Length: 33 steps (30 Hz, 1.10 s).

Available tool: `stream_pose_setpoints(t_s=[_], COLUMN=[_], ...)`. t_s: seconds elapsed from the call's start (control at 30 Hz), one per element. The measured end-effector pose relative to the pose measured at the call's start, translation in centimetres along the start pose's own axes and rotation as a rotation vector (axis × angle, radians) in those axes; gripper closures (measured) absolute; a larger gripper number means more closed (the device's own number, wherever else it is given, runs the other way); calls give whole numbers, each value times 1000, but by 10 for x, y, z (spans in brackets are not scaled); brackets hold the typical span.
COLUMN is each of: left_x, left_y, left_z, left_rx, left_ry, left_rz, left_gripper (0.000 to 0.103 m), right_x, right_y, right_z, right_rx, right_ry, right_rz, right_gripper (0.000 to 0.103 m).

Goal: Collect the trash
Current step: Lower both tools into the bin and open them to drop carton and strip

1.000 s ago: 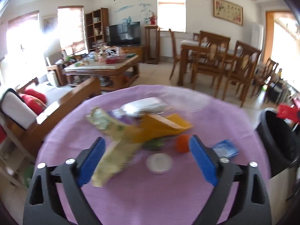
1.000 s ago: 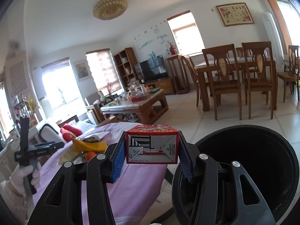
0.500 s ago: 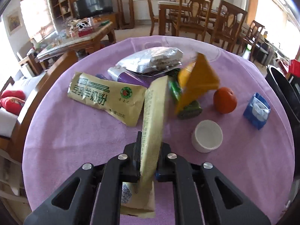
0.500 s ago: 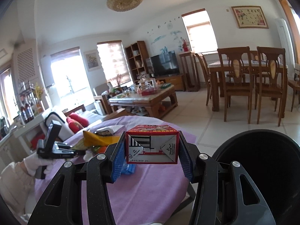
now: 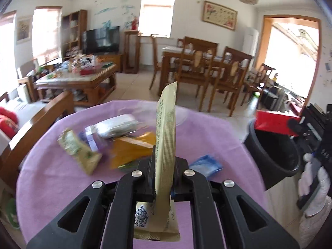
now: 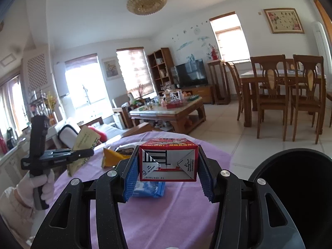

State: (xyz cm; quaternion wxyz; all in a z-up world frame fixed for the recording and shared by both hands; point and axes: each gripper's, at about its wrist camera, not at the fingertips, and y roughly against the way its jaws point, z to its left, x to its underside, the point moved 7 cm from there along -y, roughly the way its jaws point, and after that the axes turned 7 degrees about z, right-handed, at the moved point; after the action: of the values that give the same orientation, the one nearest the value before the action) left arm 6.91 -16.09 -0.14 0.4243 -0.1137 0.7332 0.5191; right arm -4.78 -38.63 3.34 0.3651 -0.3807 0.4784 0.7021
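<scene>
Left gripper (image 5: pixel 163 183) had its jaws clamped on the tan packet (image 5: pixel 166 137), right gripper (image 6: pixel 168 178) gripped the red carton (image 6: pixel 168 159) — both lifted, bin (image 6: pixel 294 186) waiting at four o'clock!

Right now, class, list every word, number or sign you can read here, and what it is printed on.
"12 4567890", as far as it reads: bottom edge of the red carton in the right gripper.
Small print on the carton's folded flaps: too small to read.
Rows of print and a QR code on the tan packet in the left gripper: too blurred to read.
</scene>
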Motion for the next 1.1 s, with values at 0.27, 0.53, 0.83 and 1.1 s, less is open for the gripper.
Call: stream_pose_setpoints(t_s=[0.27, 0.53, 0.83, 1.1], left_x=[-24, -11, -1, 5], left_y=[-40, -86, -124, -149], left_z=[-152, -258, -307, -307], left_rx=[203, 334, 358, 347], left_ry=[-161, -293, -309, -306], left_rz=[-9, 60, 118, 182], left_gripper=[93, 93, 93, 93], right_x=[5, 33, 75, 89], right_y=[59, 107, 111, 95], right_z=[-72, -158, -222, -242], right_rx=[140, 309, 393, 414], right_ry=[-54, -138, -239, -273], right_rz=[-49, -54, -30, -6], right_gripper=[52, 52, 52, 52])
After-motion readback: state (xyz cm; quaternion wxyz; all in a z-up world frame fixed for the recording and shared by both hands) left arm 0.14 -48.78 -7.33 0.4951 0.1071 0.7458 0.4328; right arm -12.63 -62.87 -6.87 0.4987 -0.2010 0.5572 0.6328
